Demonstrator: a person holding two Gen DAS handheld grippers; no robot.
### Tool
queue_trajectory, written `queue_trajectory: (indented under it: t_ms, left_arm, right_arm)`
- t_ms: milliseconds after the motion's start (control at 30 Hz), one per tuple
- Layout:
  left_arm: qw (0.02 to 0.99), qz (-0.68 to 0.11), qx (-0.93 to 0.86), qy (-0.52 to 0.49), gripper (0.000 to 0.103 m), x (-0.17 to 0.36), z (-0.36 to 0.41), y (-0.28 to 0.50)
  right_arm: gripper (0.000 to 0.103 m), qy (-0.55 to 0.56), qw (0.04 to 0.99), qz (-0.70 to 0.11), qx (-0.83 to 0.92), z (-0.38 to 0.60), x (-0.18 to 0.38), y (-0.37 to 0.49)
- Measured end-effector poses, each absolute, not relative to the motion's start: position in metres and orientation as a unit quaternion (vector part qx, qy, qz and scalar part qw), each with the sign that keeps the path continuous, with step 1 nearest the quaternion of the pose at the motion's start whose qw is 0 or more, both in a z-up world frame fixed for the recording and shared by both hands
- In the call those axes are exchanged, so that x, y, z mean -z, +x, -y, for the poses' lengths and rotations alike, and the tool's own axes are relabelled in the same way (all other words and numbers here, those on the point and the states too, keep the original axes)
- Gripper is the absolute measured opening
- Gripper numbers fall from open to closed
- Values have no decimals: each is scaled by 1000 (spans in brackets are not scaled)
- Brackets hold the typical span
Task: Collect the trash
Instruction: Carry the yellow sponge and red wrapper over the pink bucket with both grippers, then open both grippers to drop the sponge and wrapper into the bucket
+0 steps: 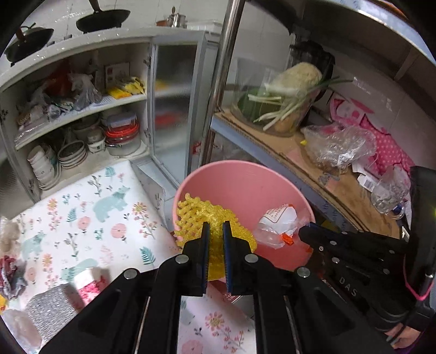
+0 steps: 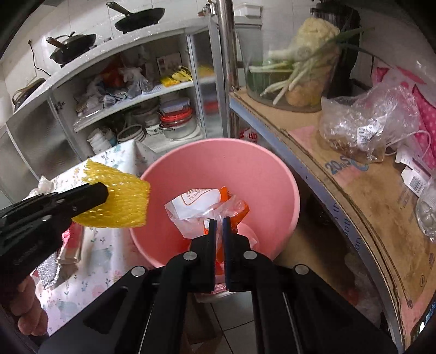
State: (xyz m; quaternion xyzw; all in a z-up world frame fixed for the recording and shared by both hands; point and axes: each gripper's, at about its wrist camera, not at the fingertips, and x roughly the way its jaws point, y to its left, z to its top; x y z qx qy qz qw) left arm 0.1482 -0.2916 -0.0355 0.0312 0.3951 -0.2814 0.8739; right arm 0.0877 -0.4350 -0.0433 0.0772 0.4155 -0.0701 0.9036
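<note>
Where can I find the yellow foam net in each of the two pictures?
Left wrist view: yellow foam net at lower centre, between the left gripper fingers.
Right wrist view: middle left, beside the bin's rim.
Shared landmark: pink bin.

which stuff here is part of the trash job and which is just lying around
In the job: yellow foam net in left gripper; plastic wrapper in right gripper; pink bin.

Lying about: cauliflower, pans, stacked bowls, floral tablecloth.
</note>
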Motion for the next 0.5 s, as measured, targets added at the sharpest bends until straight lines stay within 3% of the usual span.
queue_trajectory:
  t_ms: [400, 500]
  left_arm:
    - [866, -414, 278, 25, 12, 55, 297, 161]
    - [863, -421, 277, 21, 24, 55, 298, 162]
  right_arm:
    - [7, 77, 889, -448, 61, 433, 61, 100]
    - [11, 77, 887, -451, 63, 434, 64, 100]
